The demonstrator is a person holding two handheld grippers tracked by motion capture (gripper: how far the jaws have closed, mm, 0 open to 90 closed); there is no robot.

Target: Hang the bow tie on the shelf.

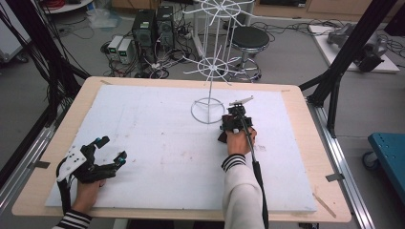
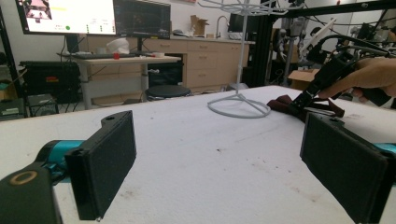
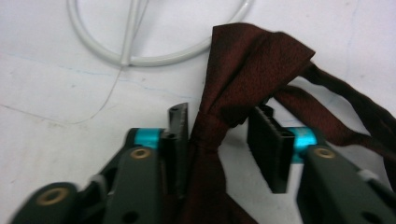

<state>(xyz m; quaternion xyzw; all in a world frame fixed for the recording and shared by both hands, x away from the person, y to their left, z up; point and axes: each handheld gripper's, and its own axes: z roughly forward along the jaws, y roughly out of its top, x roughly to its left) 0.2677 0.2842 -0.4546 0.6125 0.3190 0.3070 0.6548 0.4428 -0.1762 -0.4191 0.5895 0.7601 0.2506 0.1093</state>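
Pale wooden tabletop (image 1: 296, 102) with rounded corners, mostly covered by a scuffed white sheet (image 1: 157, 143). Beyond its far edge, grey floor (image 1: 296, 52) strewn with cables, two dark computer towers (image 1: 153, 26), small white boxes (image 1: 119, 47) and a round black stool (image 1: 249, 38) on a chrome base. Black frame struts (image 1: 351, 47) slanting down at both sides. Blue cart (image 1: 389, 152) at the right edge. From the left gripper view: two lit monitors (image 2: 93, 16) above a light desk (image 2: 126, 60), wooden cabinets (image 2: 205, 60) under a counter with a faucet (image 2: 219, 21), cardboard box (image 2: 198, 23), white wall (image 2: 184, 14) behind.
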